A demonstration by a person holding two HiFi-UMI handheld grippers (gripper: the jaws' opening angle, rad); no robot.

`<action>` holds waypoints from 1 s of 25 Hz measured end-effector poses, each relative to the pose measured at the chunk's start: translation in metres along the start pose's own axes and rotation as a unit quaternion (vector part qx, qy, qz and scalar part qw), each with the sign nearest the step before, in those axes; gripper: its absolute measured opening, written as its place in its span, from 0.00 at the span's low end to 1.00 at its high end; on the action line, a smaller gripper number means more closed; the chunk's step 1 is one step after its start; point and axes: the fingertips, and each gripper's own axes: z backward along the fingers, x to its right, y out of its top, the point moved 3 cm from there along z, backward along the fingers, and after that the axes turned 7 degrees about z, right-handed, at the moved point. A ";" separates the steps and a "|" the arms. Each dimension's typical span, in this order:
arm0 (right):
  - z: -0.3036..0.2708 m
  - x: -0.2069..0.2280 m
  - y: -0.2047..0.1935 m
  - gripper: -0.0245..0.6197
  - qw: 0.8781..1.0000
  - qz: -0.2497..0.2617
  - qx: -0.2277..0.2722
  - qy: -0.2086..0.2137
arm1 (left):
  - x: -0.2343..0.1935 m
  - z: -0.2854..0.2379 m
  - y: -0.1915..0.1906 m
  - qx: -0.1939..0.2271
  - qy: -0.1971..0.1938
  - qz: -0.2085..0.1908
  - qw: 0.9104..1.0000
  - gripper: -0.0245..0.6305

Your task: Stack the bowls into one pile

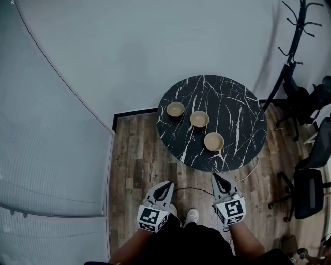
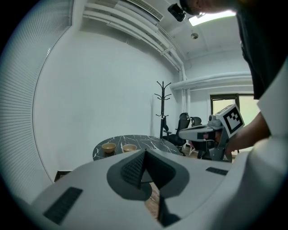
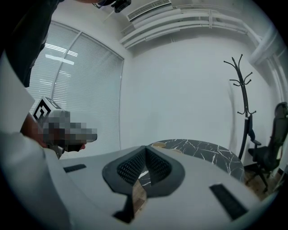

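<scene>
The grey left tool (image 1: 168,183) and grey right tool (image 1: 215,177) sit low by the person's waist, side by side and aimed forward just below level. Each has its jaws together on nothing. Bare wood-plank floor (image 1: 139,155) separates them from the near edge of the round black white-veined marble table (image 1: 238,108). Three small tan bowls (image 1: 199,119) lie there unstacked in a diagonal row, none touching. Black office chairs (image 1: 309,189) crowd the right and a ribbed glass partition (image 1: 51,155) closes the left.

place: office | signs: swivel chairs (image 1: 309,192), coat stand (image 1: 290,61), window blinds (image 3: 85,90), ceiling air vent (image 3: 148,10)
</scene>
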 end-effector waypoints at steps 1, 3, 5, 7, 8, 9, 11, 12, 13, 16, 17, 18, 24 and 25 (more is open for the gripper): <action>-0.003 -0.001 0.001 0.05 1.000 0.001 0.002 0.005 | -0.003 -0.002 0.001 -0.001 0.004 0.001 1.000 0.06; -0.008 -0.004 0.003 0.05 1.000 0.006 0.001 0.013 | -0.008 -0.006 0.002 -0.003 0.010 0.006 1.000 0.06; -0.011 -0.001 0.001 0.05 1.000 0.008 -0.006 0.013 | -0.012 -0.014 0.002 -0.005 0.007 0.012 1.000 0.06; -0.016 0.005 -0.002 0.05 1.000 0.008 -0.013 0.012 | -0.017 -0.025 0.002 -0.006 0.002 0.019 1.000 0.06; -0.021 0.009 -0.002 0.05 1.000 0.008 -0.016 0.007 | -0.022 -0.031 0.003 -0.007 -0.001 0.021 1.000 0.06; -0.026 0.013 -0.002 0.05 1.000 0.007 -0.020 0.003 | -0.027 -0.039 0.003 -0.008 -0.005 0.022 1.000 0.06; -0.037 0.021 0.000 0.05 1.000 0.005 -0.025 -0.005 | -0.038 -0.054 0.008 -0.008 -0.012 0.021 1.000 0.06; -0.043 0.025 0.001 0.05 1.000 0.005 -0.025 -0.010 | -0.044 -0.062 0.012 -0.005 -0.015 0.019 1.000 0.06; -0.050 0.030 0.002 0.05 1.000 0.006 -0.022 -0.015 | -0.050 -0.070 0.017 -0.002 -0.017 0.017 1.000 0.06; -0.071 0.042 0.005 0.05 0.999 0.007 -0.015 -0.035 | -0.071 -0.094 0.034 0.006 -0.026 0.013 1.000 0.06; -0.079 0.045 0.007 0.05 0.999 0.005 -0.016 -0.039 | -0.078 -0.102 0.039 0.007 -0.031 0.010 0.999 0.06; -0.086 0.047 0.010 0.05 0.999 0.002 -0.019 -0.042 | -0.084 -0.108 0.043 0.006 -0.036 0.008 0.999 0.06; -0.127 0.062 0.011 0.05 0.996 -0.031 -0.032 -0.084 | -0.126 -0.138 0.058 -0.005 -0.060 0.004 0.998 0.06; -0.132 0.065 0.013 0.05 0.994 -0.044 -0.029 -0.092 | -0.131 -0.141 0.060 -0.009 -0.066 0.003 0.998 0.06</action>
